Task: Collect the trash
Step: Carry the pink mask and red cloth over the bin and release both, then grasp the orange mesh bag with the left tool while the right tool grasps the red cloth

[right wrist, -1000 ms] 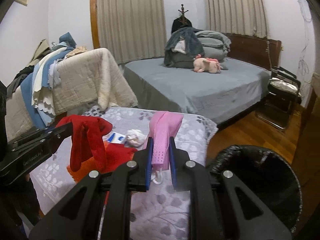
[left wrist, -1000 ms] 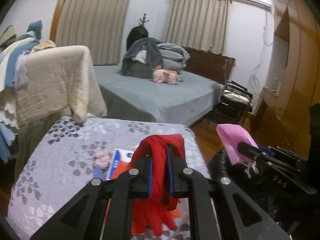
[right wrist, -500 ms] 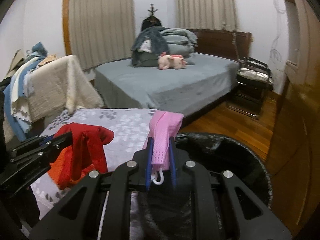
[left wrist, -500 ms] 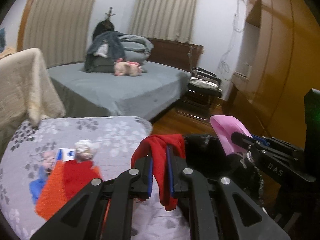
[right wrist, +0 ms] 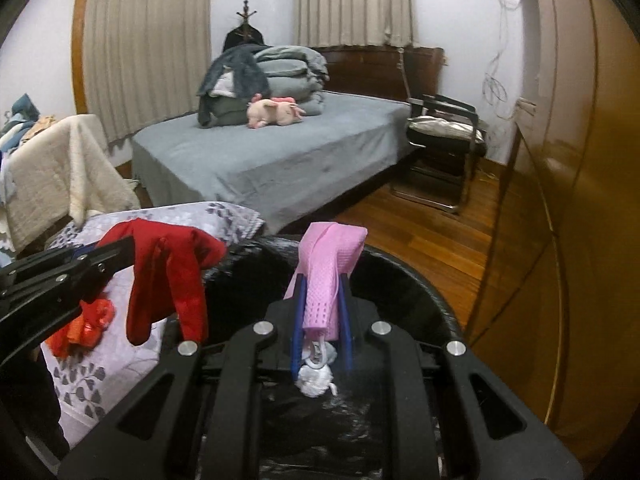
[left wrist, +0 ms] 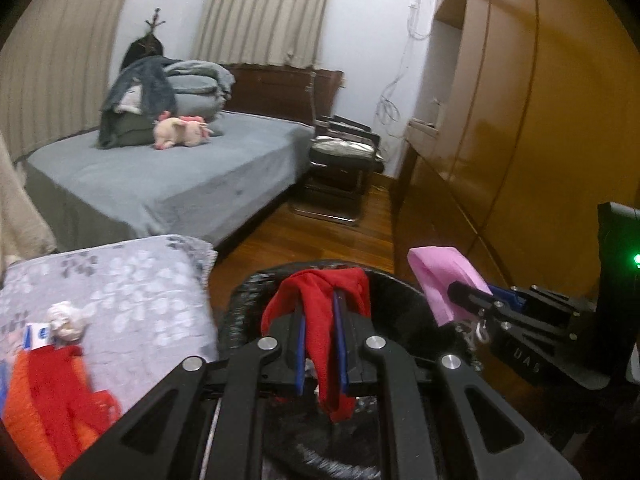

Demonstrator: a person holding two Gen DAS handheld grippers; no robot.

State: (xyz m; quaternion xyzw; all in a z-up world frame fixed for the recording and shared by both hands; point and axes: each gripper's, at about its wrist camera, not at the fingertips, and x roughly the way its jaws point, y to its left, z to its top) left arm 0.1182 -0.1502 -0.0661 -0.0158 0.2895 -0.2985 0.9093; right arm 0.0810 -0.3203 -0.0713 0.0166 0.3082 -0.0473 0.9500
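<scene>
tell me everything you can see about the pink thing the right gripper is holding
The pink item looks like soft, flexible material, folded over at its top, with a grid of small holes on the face toward the camera. It stands roughly upright, pinched between the blue pads of the right gripper, which is shut on it. A small white loop or cord hangs from its lower end. It is held above the open black-lined trash bin, touching nothing but the pads. What it is exactly cannot be told.
</scene>
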